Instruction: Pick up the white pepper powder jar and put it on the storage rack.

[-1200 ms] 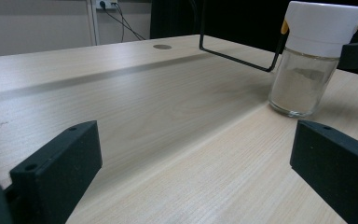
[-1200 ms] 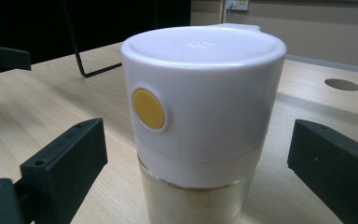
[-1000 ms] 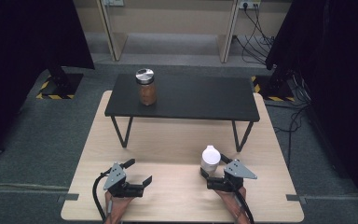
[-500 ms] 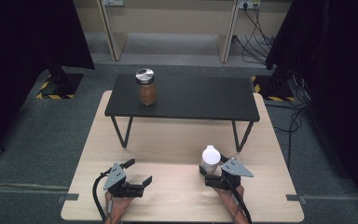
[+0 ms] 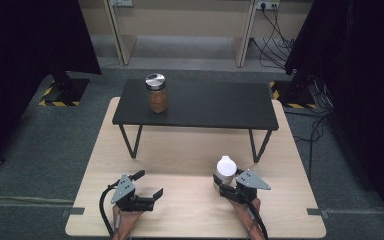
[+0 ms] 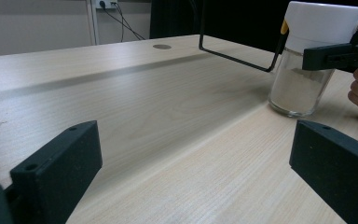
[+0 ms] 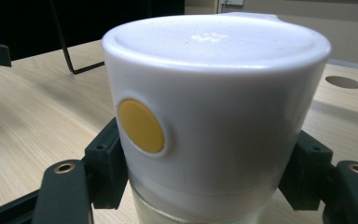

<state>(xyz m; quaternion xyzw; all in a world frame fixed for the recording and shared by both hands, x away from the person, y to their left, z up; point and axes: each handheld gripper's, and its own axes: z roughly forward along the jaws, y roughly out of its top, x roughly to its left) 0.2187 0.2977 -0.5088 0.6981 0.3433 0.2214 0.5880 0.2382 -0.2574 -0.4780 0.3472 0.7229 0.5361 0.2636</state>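
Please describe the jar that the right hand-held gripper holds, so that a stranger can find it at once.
On the light wooden table, in front of the black shelf, stands a glass jar between the jaws of the right hand-held gripper. Unlike the brown-filled, metal-lidded jar on the shelf, it has a white cap and pale powder.

I see the jar (image 7: pixel 214 121) as clear glass under a smooth, glossy white plastic cap with a matt yellow dot, pale powder inside. My right gripper (image 5: pixel 229 181) and left gripper (image 5: pixel 147 192) look like matt black plastic. The table (image 5: pixel 180 160) is pale wood grain, satin. Beyond the jar, the shelf (image 5: pixel 205 105) is matt black on thin metal legs.
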